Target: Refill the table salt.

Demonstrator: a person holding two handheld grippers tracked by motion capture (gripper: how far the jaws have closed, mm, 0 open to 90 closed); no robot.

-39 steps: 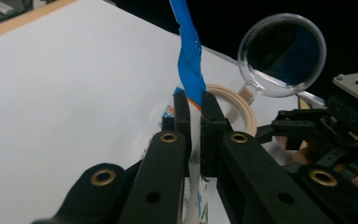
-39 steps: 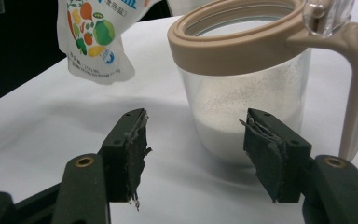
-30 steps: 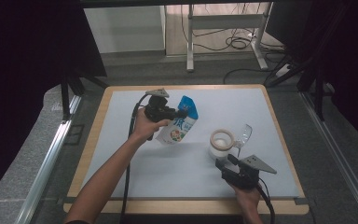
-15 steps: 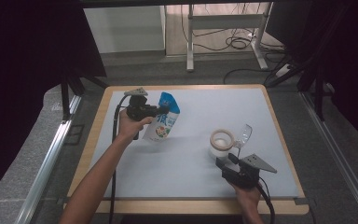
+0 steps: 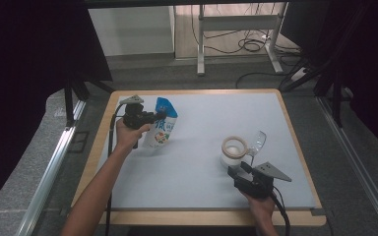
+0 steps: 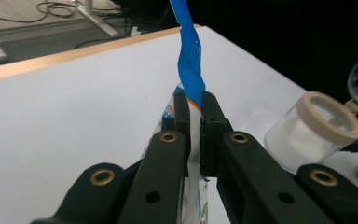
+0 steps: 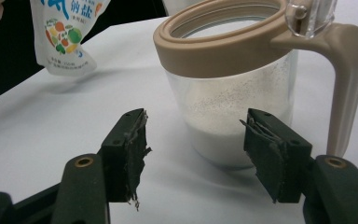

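My left gripper (image 5: 153, 117) is shut on the blue top edge of a white-and-blue salt pouch (image 5: 160, 129), which hangs over the left part of the white mat. In the left gripper view the pouch's blue strip (image 6: 189, 60) is pinched between the jaws of that left gripper (image 6: 195, 103). A clear jar (image 5: 234, 151) with a tan rim, a handle and an open clear lid (image 5: 258, 142) holds white powder at the right. My right gripper (image 5: 238, 169) stands open just in front of it. In the right gripper view the jar (image 7: 233, 84) sits beyond the right gripper (image 7: 198, 128), untouched.
The white mat (image 5: 197, 182) lies on a wooden-edged table (image 5: 101, 147). Black curtains flank both sides. A metal rail (image 5: 54, 162) runs along the left. Cables and a desk frame (image 5: 236, 29) stand on the floor beyond the far edge.
My left hand has carried the pouch leftward, away from the jar, and slightly lower. The right gripper and the jar have stayed where they were.
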